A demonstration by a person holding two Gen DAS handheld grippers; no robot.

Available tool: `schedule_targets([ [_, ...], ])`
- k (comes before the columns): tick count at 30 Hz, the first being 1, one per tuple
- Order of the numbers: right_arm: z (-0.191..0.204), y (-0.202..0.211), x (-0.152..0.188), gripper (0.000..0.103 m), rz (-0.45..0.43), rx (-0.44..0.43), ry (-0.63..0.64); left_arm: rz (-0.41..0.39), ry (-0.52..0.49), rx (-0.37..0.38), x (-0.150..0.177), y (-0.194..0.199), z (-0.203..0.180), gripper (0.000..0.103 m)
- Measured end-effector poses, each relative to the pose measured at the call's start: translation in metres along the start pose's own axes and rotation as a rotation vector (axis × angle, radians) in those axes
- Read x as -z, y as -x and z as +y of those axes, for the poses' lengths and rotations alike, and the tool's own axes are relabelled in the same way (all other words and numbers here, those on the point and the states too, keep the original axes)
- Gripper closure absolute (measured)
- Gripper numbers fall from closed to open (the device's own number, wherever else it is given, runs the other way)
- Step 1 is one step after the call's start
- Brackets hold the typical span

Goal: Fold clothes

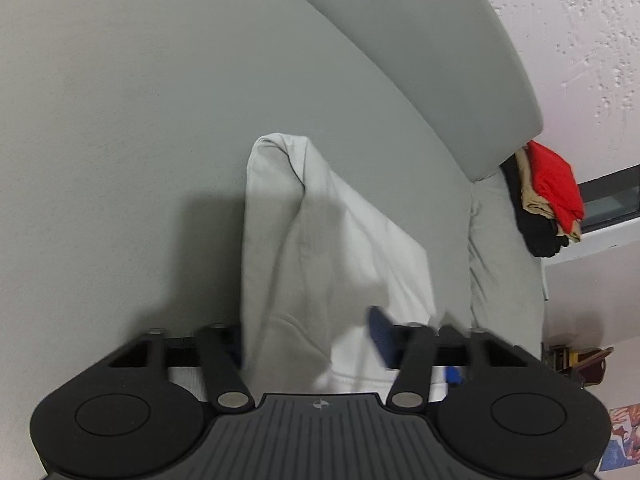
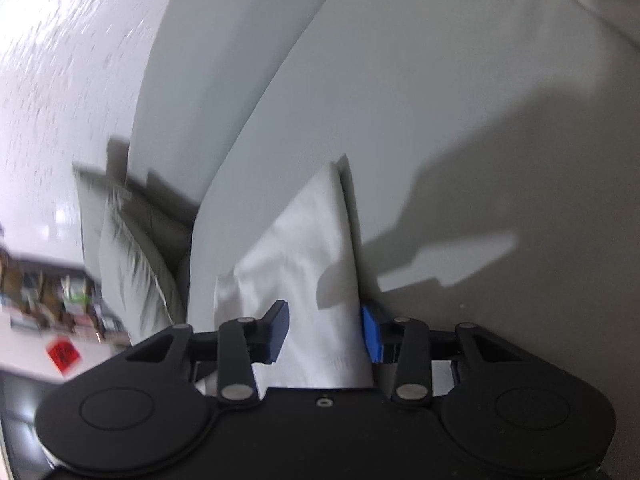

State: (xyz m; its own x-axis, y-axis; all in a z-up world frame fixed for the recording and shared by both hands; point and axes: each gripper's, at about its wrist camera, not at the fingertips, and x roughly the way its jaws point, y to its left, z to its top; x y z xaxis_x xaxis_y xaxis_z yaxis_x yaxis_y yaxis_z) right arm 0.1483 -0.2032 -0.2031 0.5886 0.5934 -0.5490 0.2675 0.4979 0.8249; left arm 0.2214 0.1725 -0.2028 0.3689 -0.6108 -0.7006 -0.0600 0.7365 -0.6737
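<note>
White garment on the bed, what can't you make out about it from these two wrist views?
- White garment: near end hidden under left gripper body, left wrist view.
- Its kind: folds hide the shape.
- Right gripper grip: motion blur, right wrist view.
- Stacked clothes: small, partly behind headboard.

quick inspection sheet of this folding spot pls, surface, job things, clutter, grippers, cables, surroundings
surface: pale grey sofa seat with a grey backrest behind it.
job's things: white garment partly folded, lying on the seat and running back between both grippers' fingers.
clutter: stack of folded clothes, red on top, tan and black below, at the sofa's end; a grey cushion at the other end.
grippers: left gripper has the white cloth bunched between its blue pads; right gripper likewise. Whether either is pinching firmly cannot be told.
cables: nothing seen.
surroundings: white textured wall; blurred shelf of small items off to the side.
</note>
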Motion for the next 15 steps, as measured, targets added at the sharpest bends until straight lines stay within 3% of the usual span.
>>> schedule_targets([
  [1,0.002,-0.004,0.001,0.066,-0.016,0.004,0.005,0.002,0.003,-0.01,0.0,-0.003,0.0,0.081],
  [2,0.005,-0.008,0.002,0.068,-0.028,0.014,0.017,0.004,0.004,-0.02,0.0,-0.004,0.0,0.089],
  [5,0.018,-0.014,0.008,0.093,-0.043,0.092,0.111,-0.013,-0.034,-0.067,0.003,-0.003,-0.01,0.091],
  [10,0.054,0.01,0.032,0.096,-0.141,0.151,0.362,-0.159,-0.289,-0.208,0.035,0.017,-0.07,0.094],
  [15,0.096,0.063,0.065,0.097,-0.272,0.177,0.575,-0.386,-0.511,-0.218,0.102,0.052,-0.137,0.094],
])
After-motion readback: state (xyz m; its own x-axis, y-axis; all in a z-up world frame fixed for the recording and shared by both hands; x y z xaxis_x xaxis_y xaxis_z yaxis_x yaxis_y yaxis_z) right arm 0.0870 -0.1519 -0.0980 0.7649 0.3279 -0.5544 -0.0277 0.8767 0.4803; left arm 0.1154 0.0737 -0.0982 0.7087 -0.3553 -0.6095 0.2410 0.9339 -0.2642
